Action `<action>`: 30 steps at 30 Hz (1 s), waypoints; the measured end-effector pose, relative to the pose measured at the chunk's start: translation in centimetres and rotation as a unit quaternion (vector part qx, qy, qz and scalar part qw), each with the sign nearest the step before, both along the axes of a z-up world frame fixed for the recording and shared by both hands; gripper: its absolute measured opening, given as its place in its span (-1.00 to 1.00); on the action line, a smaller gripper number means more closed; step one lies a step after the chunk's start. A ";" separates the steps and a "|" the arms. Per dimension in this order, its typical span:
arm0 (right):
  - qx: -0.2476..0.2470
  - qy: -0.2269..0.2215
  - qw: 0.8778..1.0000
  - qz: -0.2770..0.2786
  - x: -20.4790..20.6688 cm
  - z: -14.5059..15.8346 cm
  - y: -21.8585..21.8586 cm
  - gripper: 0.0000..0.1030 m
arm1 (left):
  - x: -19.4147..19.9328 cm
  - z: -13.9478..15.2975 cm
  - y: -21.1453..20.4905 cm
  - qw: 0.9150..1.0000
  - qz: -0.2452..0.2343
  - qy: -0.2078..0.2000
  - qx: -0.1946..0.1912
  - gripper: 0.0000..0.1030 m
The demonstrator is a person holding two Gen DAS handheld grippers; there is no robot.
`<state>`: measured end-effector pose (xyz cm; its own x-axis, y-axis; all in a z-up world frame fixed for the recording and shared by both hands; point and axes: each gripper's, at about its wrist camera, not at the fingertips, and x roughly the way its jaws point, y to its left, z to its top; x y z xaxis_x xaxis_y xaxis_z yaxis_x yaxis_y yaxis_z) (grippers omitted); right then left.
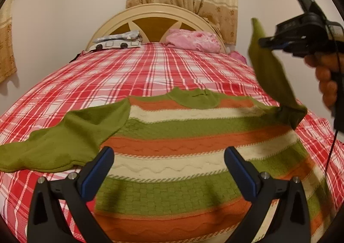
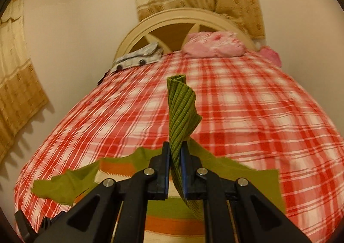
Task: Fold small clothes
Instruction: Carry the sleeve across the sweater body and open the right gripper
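A striped sweater (image 1: pixel 182 157) lies flat on the plaid bed (image 1: pixel 129 75). The left claw (image 1: pixel 169 169) hovers above it, jaws apart and empty. The right claw (image 2: pixel 175 165) is clamped on the sweater's green sleeve cuff (image 2: pixel 181 109), lifted clear.

Both grippers (image 1: pixel 169 178) (image 2: pixel 175 169): black frames, blue-edged jaws, silver screws; black cable, green LED.

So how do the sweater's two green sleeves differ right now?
The right sleeve is lifted off the bed, its ribbed cuff pinched in the shut right tool; the left sleeve lies flat on the checked bedsheet, untouched. The right one hangs twisted and steep, the left one spreads sideways. Both are plain olive green and join the same striped sweater.
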<state>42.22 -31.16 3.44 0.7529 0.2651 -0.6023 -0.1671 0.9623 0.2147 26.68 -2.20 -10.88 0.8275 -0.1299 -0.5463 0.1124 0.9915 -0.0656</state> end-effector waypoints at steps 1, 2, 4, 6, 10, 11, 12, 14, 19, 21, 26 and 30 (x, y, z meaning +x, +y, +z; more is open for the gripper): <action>0.000 0.003 1.000 0.006 0.2 -0.4 0.8 -0.84 | 0.0 0.0 0.2 1.000 0.003 -0.001 -0.002 1.00; 0.000 0.006 1.000 0.014 0.2 -0.9 1.9 -0.84 | -0.1 0.0 0.4 1.000 0.006 -0.001 -0.004 1.00; -0.002 0.012 1.000 0.029 0.3 -1.9 4.0 -0.84 | -0.1 0.0 1.0 1.000 0.014 0.000 -0.010 1.00; 0.004 0.023 0.999 0.044 0.5 -3.2 5.9 -0.84 | 0.1 -0.1 1.5 1.000 0.020 0.001 -0.013 1.00; 0.004 0.046 0.997 0.062 0.6 -5.8 8.5 -0.84 | 0.5 -0.5 2.2 0.999 0.028 0.008 -0.022 1.00; 0.003 0.050 0.997 0.065 0.6 -6.2 8.8 -0.84 | 0.5 -0.5 2.2 0.999 0.029 0.009 -0.022 1.00; 0.000 0.057 0.996 0.071 0.7 -7.1 9.4 -0.84 | 0.6 -0.6 2.3 0.999 0.031 0.010 -0.021 1.00; 0.003 0.074 0.994 0.082 0.7 -8.5 10.0 -0.84 | 0.7 -0.7 2.4 0.999 0.034 0.010 -0.020 1.00; -0.003 0.113 0.986 0.119 0.5 -11.8 12.1 -0.81 | 1.0 -0.9 3.0 0.998 0.050 0.018 -0.021 1.00; -0.009 0.130 0.982 0.135 0.1 -12.5 12.2 -0.78 | 1.3 -1.3 3.2 0.998 0.048 0.034 -0.026 1.00; -0.045 0.125 0.982 0.135 -2.3 -12.7 9.8 -0.76 | 2.0 -2.8 2.9 0.996 0.032 0.080 -0.033 1.00; -0.062 0.124 0.984 0.108 -4.4 -12.7 6.2 -0.49 | 1.9 -2.4 2.3 0.996 0.027 0.081 -0.023 1.00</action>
<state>37.85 -24.94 -9.26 0.5131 0.3155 -0.7982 -0.3272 0.9317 0.1579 28.53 0.15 -13.24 0.7353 -0.1158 -0.6677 0.0438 0.9913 -0.1238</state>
